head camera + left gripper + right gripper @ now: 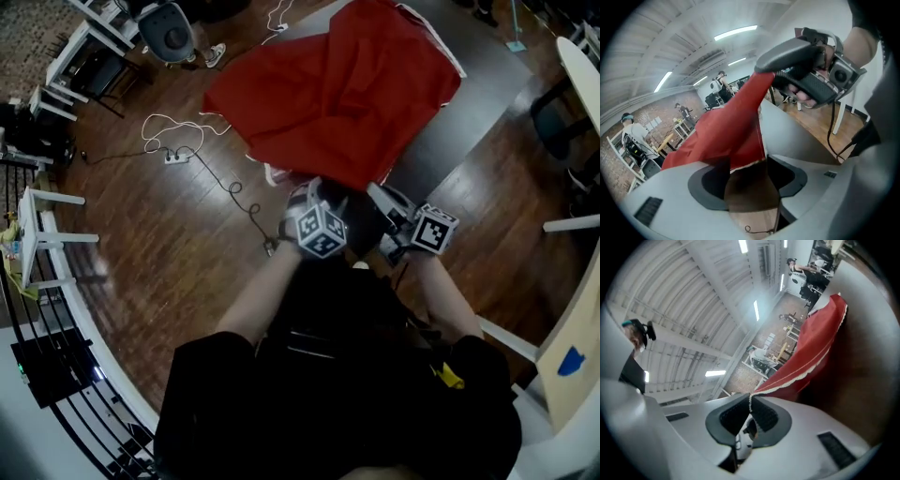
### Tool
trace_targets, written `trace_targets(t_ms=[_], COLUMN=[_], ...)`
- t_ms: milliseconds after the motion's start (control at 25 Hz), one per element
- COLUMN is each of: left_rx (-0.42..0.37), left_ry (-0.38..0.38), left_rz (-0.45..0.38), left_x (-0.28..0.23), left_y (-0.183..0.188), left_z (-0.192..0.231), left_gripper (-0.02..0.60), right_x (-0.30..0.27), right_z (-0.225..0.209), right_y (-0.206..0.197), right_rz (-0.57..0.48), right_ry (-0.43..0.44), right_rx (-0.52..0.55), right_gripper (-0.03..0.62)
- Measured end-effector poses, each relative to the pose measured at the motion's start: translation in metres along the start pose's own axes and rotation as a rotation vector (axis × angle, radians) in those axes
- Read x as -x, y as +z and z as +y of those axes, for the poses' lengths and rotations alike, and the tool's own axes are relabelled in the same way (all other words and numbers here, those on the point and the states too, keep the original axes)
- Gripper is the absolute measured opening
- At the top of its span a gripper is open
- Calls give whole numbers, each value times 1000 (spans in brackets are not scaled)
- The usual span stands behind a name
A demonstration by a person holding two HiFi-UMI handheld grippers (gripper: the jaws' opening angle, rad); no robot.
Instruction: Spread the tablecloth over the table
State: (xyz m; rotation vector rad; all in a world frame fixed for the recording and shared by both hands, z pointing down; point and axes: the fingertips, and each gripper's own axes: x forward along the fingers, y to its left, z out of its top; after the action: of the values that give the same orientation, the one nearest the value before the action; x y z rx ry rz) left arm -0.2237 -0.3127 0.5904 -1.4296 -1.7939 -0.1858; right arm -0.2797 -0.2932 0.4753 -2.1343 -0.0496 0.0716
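Note:
The red tablecloth (pixel 337 94) lies bunched on the dark grey table (pixel 478 103), its near end drawn toward me. Both grippers hover close together at the table's near edge. My right gripper (pixel 384 197) is shut on the cloth's white-trimmed hem; in the right gripper view the pads (pixel 761 416) meet on the trim and the tablecloth (pixel 811 348) stretches away from them. In the left gripper view my left gripper (pixel 747 178) stands open, with the tablecloth's (pixel 726 126) loose edge hanging between the jaws, unpressed. That cloth runs up to the right gripper (pixel 764 65).
A power strip (pixel 173 157) with white and black cables lies on the wooden floor left of the table. An office chair (pixel 169 28) and white desks (pixel 47 234) stand at the left, a white table (pixel 581 66) at the right, a railing (pixel 66 375) behind me.

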Motion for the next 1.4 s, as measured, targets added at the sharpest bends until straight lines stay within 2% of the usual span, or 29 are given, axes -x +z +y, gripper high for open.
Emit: trace_targets(t_ms=[120, 200, 280, 480, 560, 600, 800, 920, 960, 1080, 1200, 1280, 1400], left_rx=[47, 75, 97, 116, 123, 124, 121, 137, 140, 141, 153, 167, 202], left_ry=[-8, -3, 1, -31, -46, -53, -106, -126, -127, -120, -121, -132, -150], left_rz=[-22, -56, -80, -79, -89, -94, -144, -196, -206, -179, -134, -111, -87], left_x=[12, 22, 29, 46, 56, 60, 71, 81, 83, 80, 69, 63, 57], left_y=[13, 23, 27, 8, 3, 1, 1, 8, 10, 1, -11, -16, -21], left_z=[-20, -28, -32, -42, -45, -48, -66, -74, -75, -75, -73, -75, -76], left_gripper=[252, 252, 252, 221, 206, 176, 158, 153, 124, 121, 121, 121, 121], right_x=[23, 37, 52, 98, 123, 136, 188, 221, 232, 254, 267, 263, 256], right_z=[24, 33, 34, 3, -11, -16, -34, -54, -60, -72, -90, -98, -105], right_y=[5, 3, 1, -20, -30, -36, -70, -85, -88, -97, -119, -135, -176], right_rz=[-48, -54, -53, -56, -84, -100, -131, -133, -134, -125, -19, 85, 274], right_ry=[117, 128, 105, -80, -148, -174, -266, -377, -411, -487, -612, -648, -665], right_rx=[-81, -63, -23, 19, -22, -51, -126, -154, -160, -191, -203, -170, -181], right_gripper=[9, 9, 9, 9, 8, 9, 8, 8, 8, 8, 8, 9, 9])
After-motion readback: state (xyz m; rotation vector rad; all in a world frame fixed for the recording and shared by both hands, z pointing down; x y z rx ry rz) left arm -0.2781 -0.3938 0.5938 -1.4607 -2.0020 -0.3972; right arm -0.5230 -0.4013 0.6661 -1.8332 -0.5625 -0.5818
